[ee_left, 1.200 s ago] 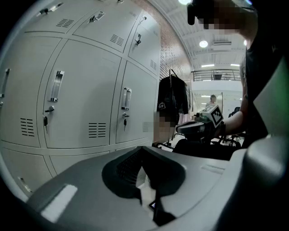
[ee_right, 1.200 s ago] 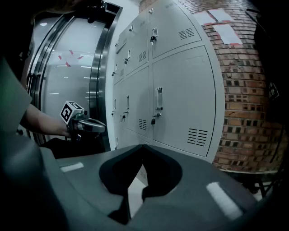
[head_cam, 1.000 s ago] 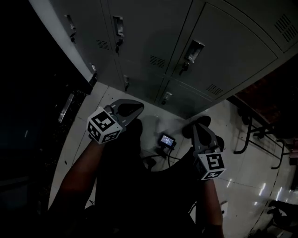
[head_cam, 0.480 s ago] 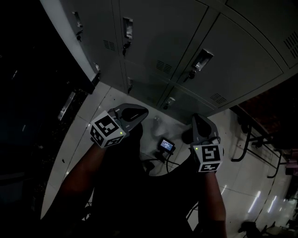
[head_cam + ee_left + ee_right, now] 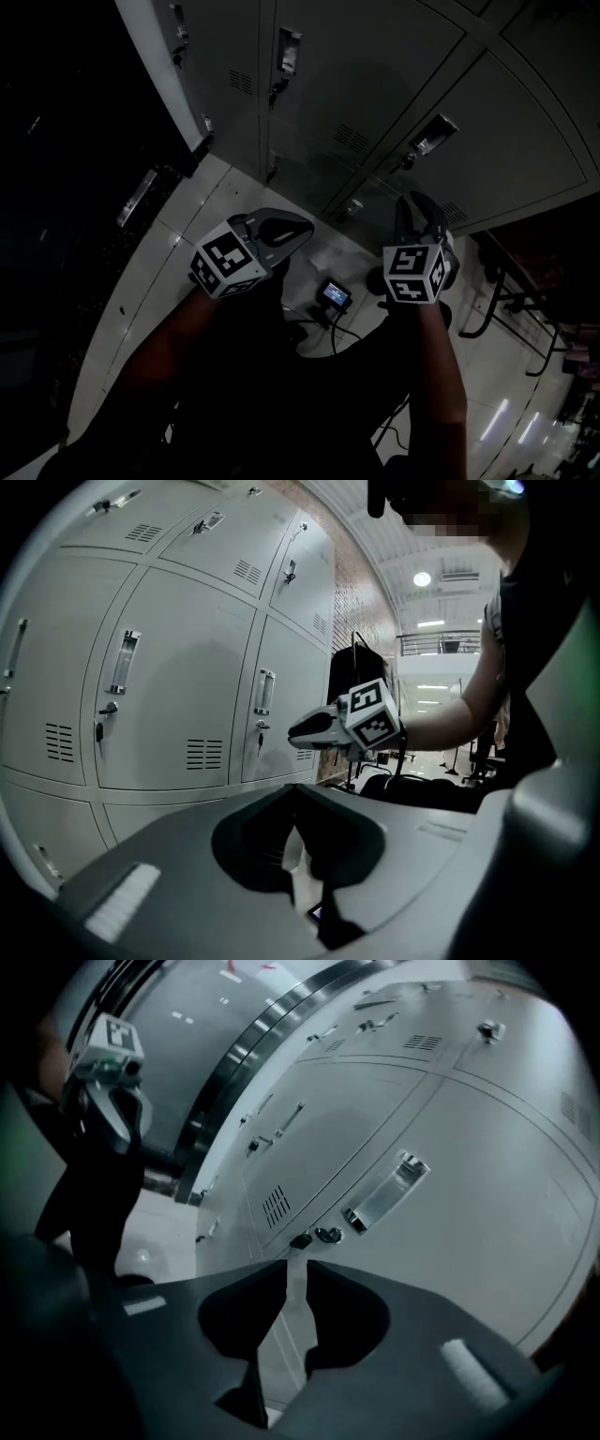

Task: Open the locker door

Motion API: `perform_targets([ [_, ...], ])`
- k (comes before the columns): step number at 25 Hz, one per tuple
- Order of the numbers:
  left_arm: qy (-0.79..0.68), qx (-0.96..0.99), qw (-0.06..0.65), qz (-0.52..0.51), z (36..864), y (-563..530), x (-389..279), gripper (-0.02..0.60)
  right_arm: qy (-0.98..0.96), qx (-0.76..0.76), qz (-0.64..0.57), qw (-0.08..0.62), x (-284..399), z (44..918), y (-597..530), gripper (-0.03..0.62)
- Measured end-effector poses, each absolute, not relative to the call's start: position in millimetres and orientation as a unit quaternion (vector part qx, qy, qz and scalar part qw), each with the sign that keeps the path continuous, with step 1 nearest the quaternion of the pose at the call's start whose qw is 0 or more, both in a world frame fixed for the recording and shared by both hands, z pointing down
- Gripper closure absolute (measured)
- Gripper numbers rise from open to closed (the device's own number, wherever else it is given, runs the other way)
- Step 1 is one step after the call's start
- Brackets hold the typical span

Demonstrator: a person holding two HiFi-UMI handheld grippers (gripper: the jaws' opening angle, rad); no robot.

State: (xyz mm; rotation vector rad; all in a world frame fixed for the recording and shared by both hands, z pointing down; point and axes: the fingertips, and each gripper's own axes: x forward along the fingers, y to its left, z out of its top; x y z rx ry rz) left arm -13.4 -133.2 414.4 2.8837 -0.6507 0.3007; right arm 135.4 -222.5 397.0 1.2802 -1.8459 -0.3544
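Observation:
Grey lockers (image 5: pixel 375 75) fill the top of the head view. One locker door (image 5: pixel 497 112) has a metal handle (image 5: pixel 433 136), and in the right gripper view the same handle (image 5: pixel 386 1194) sits just above a keyed lock (image 5: pixel 328 1235). My right gripper (image 5: pixel 417 199) is short of that door, pointing at the lock. Its jaws (image 5: pixel 295 1267) are opening, with a narrow gap and nothing between them. My left gripper (image 5: pixel 302 228) hangs lower to the left, away from the doors, with its tips (image 5: pixel 293 791) together and empty.
A small device with a lit screen (image 5: pixel 336 293) and cables lies on the tiled floor between my arms. Dark metal chair legs (image 5: pixel 497 300) stand at the right. A dark strip runs along the lockers' left end (image 5: pixel 141 197).
Both grippers have risen toward the lockers. The right one has moved up and forward, closer to the handle and lock of the right-hand door.

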Motion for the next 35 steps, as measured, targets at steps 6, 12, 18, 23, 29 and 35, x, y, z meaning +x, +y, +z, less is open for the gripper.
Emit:
perform_targets([
  [6, -0.218, 0.967, 0.087, 0.096, 413.6, -133.6, -14.3, 0.569, -0.657, 0.495, -0.253, 0.509, 134.9, 390.2, -265.4, 0.513],
  [12, -0.220, 0.967, 0.086, 0.092, 413.7, -134.9, -16.7, 0.569, -0.614, 0.475, -0.300, 0.554, 131.4, 391.9, -284.9, 0.496],
  [18, -0.222, 0.967, 0.086, 0.093, 414.3, -134.8, -18.0, 0.569, -0.548, 0.460, -0.362, 0.598, 129.1, 396.4, -290.7, 0.548],
  [23, -0.221, 0.967, 0.087, 0.093, 412.6, -133.3, -18.2, 0.569, -0.555, 0.458, -0.369, 0.588, 122.3, 393.7, -269.9, 0.551],
  [29, -0.222, 0.966, 0.085, 0.101, 415.5, -132.7, -17.8, 0.569, -0.581, 0.440, -0.383, 0.568, 116.1, 392.7, -212.9, 0.550],
  [35, -0.225, 0.965, 0.082, 0.108, 418.1, -133.2, -18.7, 0.569, -0.593, 0.432, -0.385, 0.560, 125.6, 392.8, -150.5, 0.549],
])
